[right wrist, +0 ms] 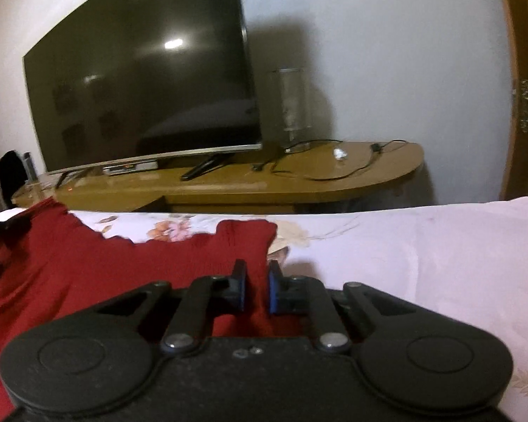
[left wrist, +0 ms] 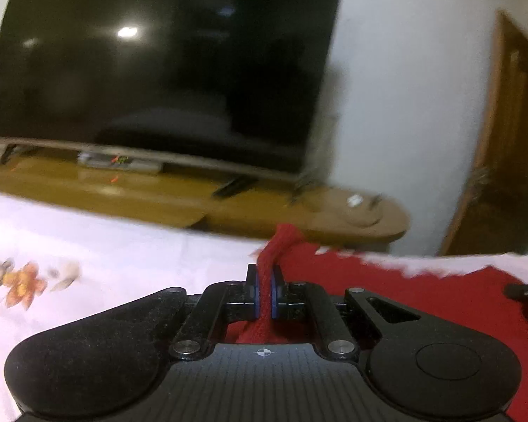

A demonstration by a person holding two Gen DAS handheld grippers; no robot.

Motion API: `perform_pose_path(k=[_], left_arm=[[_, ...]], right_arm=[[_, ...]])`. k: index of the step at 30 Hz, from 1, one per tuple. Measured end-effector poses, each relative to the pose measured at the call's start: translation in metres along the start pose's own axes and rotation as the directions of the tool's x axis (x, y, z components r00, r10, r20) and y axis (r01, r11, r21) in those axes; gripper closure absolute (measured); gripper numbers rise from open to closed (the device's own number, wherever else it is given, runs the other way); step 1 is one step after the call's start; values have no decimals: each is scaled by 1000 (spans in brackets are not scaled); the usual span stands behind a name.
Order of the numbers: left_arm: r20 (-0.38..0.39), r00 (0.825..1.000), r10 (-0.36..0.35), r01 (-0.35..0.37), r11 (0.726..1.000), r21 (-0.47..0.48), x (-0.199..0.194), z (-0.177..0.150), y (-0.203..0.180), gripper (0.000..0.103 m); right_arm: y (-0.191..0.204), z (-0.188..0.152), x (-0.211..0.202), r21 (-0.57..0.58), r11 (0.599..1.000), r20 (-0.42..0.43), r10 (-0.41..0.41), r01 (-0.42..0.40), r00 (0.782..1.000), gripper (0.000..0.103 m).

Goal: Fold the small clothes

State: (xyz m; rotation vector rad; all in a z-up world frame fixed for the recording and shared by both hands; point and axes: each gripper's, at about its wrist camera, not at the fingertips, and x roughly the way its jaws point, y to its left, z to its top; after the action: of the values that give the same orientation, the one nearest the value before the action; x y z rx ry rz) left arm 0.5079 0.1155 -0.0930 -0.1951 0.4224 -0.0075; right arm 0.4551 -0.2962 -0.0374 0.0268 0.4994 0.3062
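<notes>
A small red garment (right wrist: 88, 267) lies on a white floral bedsheet (right wrist: 422, 253). My left gripper (left wrist: 265, 295) is shut on a bunched corner of the red garment (left wrist: 422, 292) and lifts it a little above the sheet. My right gripper (right wrist: 257, 288) is shut on the garment's right edge, with red cloth filling the narrow gap between its blue pads (right wrist: 273, 292). A black tip of the other gripper shows at the right edge of the left wrist view (left wrist: 524, 292) and at the left edge of the right wrist view (right wrist: 3, 227).
The bed's far edge faces a low wooden TV stand (right wrist: 334, 183) with a large dark television (right wrist: 140, 81), a glass vase (right wrist: 292, 105) and loose cables (right wrist: 334, 172). A wooden door frame (right wrist: 524, 70) stands at the right.
</notes>
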Motion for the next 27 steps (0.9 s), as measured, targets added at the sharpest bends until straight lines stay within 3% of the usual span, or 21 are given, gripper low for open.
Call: perform_pose_path(k=[2,3,5,7,9,11,12,13,14,16,19,22,24,25,26,27], left_arm=[[-154,986,60,-64,998,-24,27,-10,6,97],[-157,985,68,-75,997,-36,30,-8,8,97],[-185,979,82,-87,996,-19,38,-7,6,97],[-189,978,93,-94,996,3,39,-8,3,96],[-190,980,66,-73,997,-30,39,-7,7,93],[-168,985,31,-50,993,-111,28,-5,19,81],[-125,991,43,-59,990,-128,16,-3,22,76],[-70,995,71,-79,989,-121,2,-2,20,61],[-32,996,83,-86,991,-105,-8,0,15,52],[-15,1000,3,-4,999,-54,-15,5,-7,52],[-90,989,-121,128,988,82,-1,5,-63,52],[-163,969,-186,214,961,177,12,-8,-103,52],[-213,970,-115,171,947,270,22,-24,-110,49],[-226,972,-71,138,944,301,25,-31,-102,40],[-201,977,-72,129,950,286,19,-34,-85,30],[-195,979,-60,109,962,250,16,-33,-68,30]], right_arm=[[-3,-7,18,-14,999,-68,-53,52,996,93],[-5,-13,30,-15,997,-121,-71,70,990,93],[-9,-14,33,11,997,-120,-70,71,990,92],[-9,-13,33,8,997,-123,-73,75,990,93],[-10,-13,31,16,997,-126,-69,71,990,86],[-11,-9,24,24,997,-109,-76,79,991,69],[-9,-8,15,33,996,-84,-78,81,993,64],[-9,-6,5,36,997,-52,-68,70,996,62],[-4,-3,-6,22,999,-25,-39,40,999,61],[11,0,-13,-8,1000,-34,16,-16,999,61],[50,3,4,-53,992,-81,113,-118,990,63],[90,1,32,-93,980,-172,161,-178,972,62],[106,-6,44,-181,970,-204,125,-163,971,59],[106,-8,44,-213,965,-200,113,-156,973,54],[99,-8,41,-223,964,-195,100,-143,976,52],[86,-6,37,-216,970,-189,71,-112,980,52]])
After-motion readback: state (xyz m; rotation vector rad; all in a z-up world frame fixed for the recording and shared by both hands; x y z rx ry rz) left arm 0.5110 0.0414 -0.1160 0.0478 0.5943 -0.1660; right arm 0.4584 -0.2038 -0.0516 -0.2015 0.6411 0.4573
